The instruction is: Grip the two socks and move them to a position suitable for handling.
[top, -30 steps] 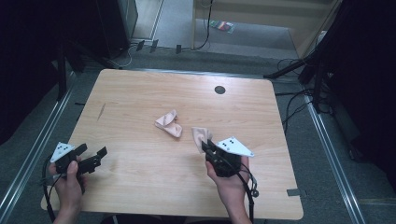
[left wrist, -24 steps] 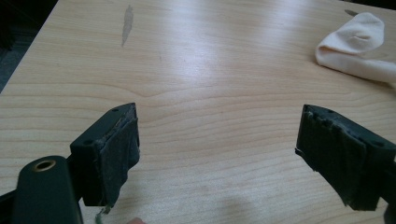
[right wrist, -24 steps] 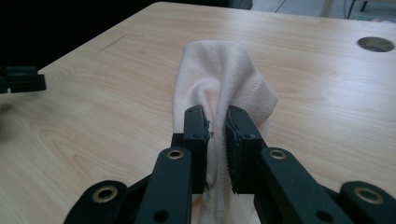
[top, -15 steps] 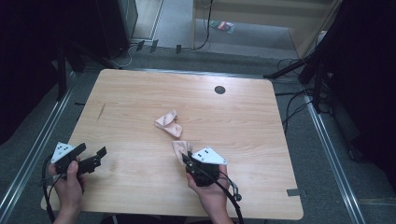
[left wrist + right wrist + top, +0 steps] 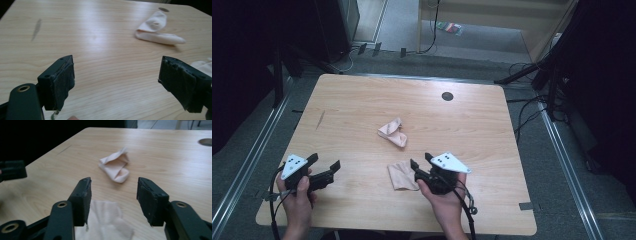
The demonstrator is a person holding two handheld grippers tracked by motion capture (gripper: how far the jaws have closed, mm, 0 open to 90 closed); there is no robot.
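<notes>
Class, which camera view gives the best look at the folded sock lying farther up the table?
The left gripper view: the folded sock lies unobstructed, with its folds sharp. The right gripper view shows the folded sock whole but softer. The high view shows it small, mid-table.

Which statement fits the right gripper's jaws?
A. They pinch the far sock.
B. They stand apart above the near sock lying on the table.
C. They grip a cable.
B: the right gripper has jaws apart, with the near sock flat on the table below.

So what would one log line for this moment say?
right claw: just opened, over flat sock | left claw: open, empty | crumpled sock: mid-table
</notes>
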